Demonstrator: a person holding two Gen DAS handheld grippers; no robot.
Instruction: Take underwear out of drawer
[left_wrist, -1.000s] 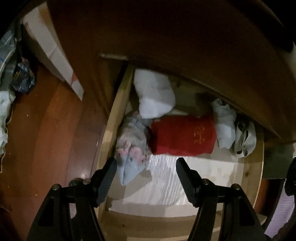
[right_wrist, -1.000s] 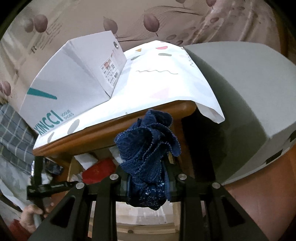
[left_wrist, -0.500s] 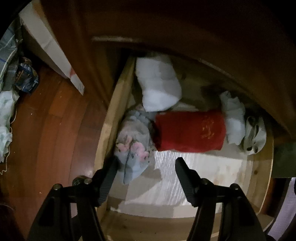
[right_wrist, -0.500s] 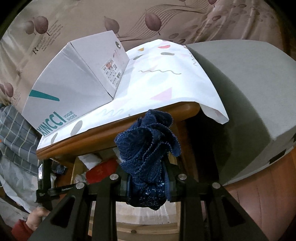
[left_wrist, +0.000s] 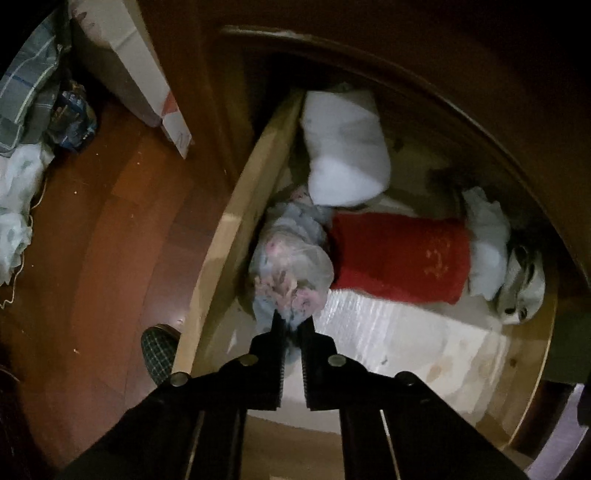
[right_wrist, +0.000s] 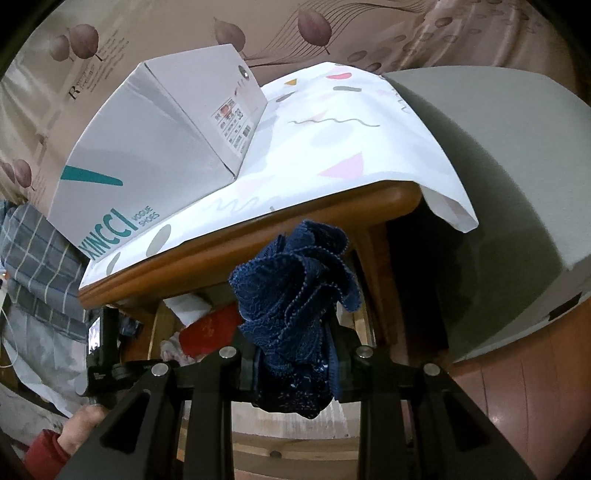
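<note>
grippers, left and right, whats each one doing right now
Left gripper: closed, fingers pinching the pale floral fabric bundle in the wooden drawer.
Right gripper: closed on the crumpled navy lace underwear.

Drawer (left_wrist: 236, 221): pale bare wood, matt. Floor (left_wrist: 110, 221): glossy red-brown wood. Navy underwear (right_wrist: 295, 295): lacy cloth. Shoebox (right_wrist: 147, 155): matt card.

Navy lace underwear (right_wrist: 295, 295), red folded cloth (left_wrist: 399, 254), pale floral bundle (left_wrist: 291, 266), white shoebox with teal lettering (right_wrist: 155, 147)
</note>
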